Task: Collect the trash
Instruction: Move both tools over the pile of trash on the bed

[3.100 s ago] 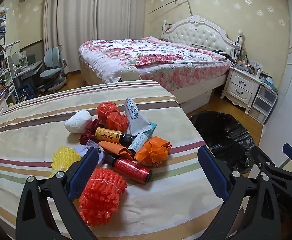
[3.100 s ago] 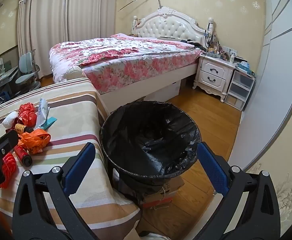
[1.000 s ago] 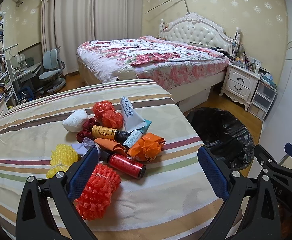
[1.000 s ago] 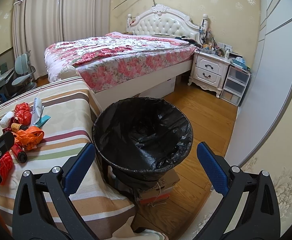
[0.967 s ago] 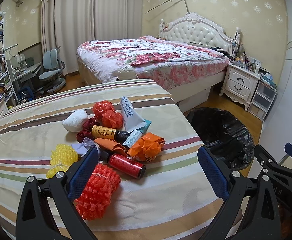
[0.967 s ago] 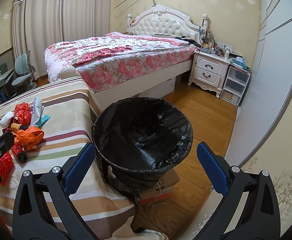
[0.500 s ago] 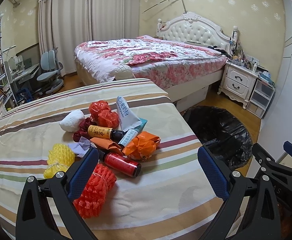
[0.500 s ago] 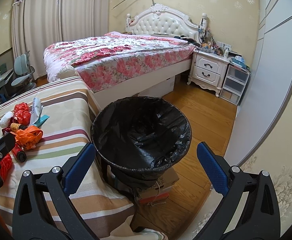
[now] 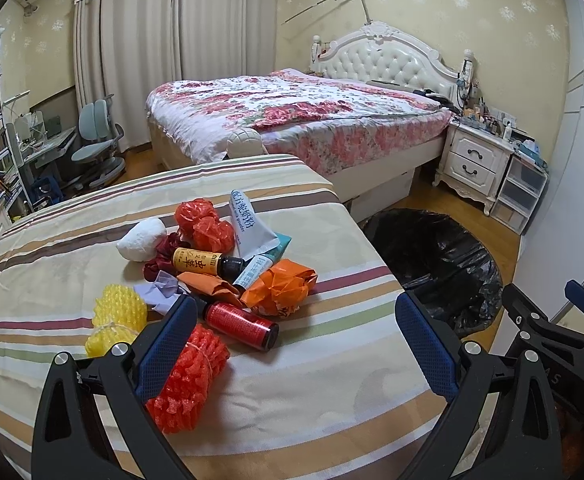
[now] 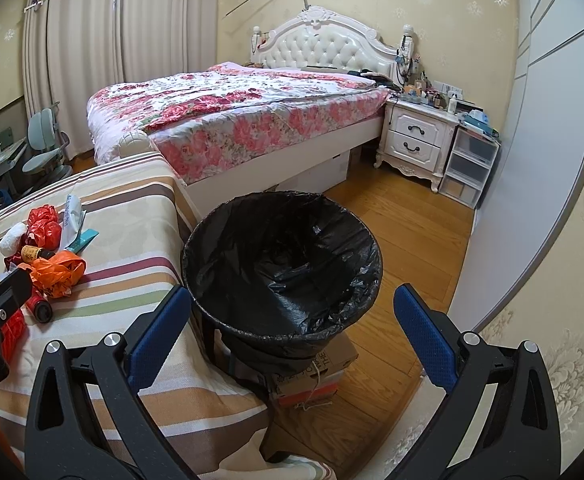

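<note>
A heap of trash lies on the striped table [image 9: 72,272]: a red bottle [image 9: 240,325], an orange plastic bag [image 9: 280,286], a brown bottle with a yellow label [image 9: 202,262], a white tube [image 9: 246,224], red foam netting [image 9: 188,380] and yellow foam netting [image 9: 118,322]. My left gripper [image 9: 292,340] hangs open just in front of the heap, holding nothing. To the right of the table stands a bin lined with a black bag [image 10: 282,264]. My right gripper [image 10: 292,328] is open and empty in front of the bin's near rim.
The bin rests on a cardboard box [image 10: 316,372] on the wooden floor. A bed with a floral cover [image 9: 292,120] and a white nightstand [image 9: 476,160] stand beyond. A desk chair [image 9: 96,152] and shelves are far left. A wardrobe wall [image 10: 552,140] runs along the right.
Both grippers have drawn back slightly and risen; the trash heap and the bin look a little farther away. Nothing was grasped, and both stay open.
</note>
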The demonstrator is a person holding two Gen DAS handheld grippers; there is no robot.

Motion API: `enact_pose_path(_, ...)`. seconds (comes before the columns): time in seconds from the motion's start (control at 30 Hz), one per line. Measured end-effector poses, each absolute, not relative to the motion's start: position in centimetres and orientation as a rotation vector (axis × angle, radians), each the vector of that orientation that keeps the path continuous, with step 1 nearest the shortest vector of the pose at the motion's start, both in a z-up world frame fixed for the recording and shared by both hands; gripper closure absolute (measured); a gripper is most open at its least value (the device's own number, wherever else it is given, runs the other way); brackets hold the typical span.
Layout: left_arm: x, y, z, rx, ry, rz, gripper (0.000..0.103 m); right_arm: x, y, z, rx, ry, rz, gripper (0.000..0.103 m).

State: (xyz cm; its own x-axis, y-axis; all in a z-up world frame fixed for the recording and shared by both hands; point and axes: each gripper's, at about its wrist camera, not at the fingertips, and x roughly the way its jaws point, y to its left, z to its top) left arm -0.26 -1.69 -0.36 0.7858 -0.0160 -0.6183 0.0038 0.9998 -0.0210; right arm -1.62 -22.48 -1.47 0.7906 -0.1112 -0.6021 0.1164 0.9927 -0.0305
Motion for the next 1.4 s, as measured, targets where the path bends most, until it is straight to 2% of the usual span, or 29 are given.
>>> enact_pose_path(0.23, -0.7, -0.6, -0.1, -0.030, 0.675, -0.010, 0.007, -2.1, -22.3, -2.1, 0.004, 0.655, -0.113, 0.006)
enact_pose_path(0.3, -0.9, 0.0, 0.1, -0.029, 0.675, -0.003, 0.008, -2.1, -22.1, -2.1, 0.004, 0.661, -0.104, 0.017)
enact_pose_path(0.37, -1.2, 0.7, 0.3, -0.025, 0.675, 0.008, 0.012, -2.0, -21.5, -1.8, 0.011, 0.670, -0.085, 0.021)
enact_pose_path(0.43, -1.5, 1.5, 0.4, -0.021, 0.678, 0.012, 0.027, -1.9, -20.7, -1.5, 0.007, 0.670, -0.076, 0.021)
enact_pose_path(0.47, -1.6, 1.9, 0.4, -0.026, 0.684, 0.009, 0.027, -1.9, -20.3, -1.4, 0.003, 0.668, -0.072, 0.021)
enact_pose_path(0.73, -3.7, 6.0, 0.6, -0.004, 0.674, 0.091, 0.027, -2.5, -16.8, -0.6, -0.005, 0.681, 0.029, 0.024)
enact_pose_path(0.83, -4.5, 7.7, 0.3, -0.005, 0.676, 0.136, 0.022, -2.9, -14.8, -0.6, -0.016, 0.691, 0.085, 0.024)
enact_pose_path(1.0, -5.5, 10.6, -0.4, -0.025, 0.688, 0.214, 0.018, -3.7, -11.5, -0.2, -0.036, 0.697, 0.173, 0.016)
enact_pose_path(1.4, -7.0, 16.5, -0.7, -0.033, 0.676, 0.323, 0.018, -3.9, -4.3, 1.2, -0.094, 0.698, 0.323, 0.015)
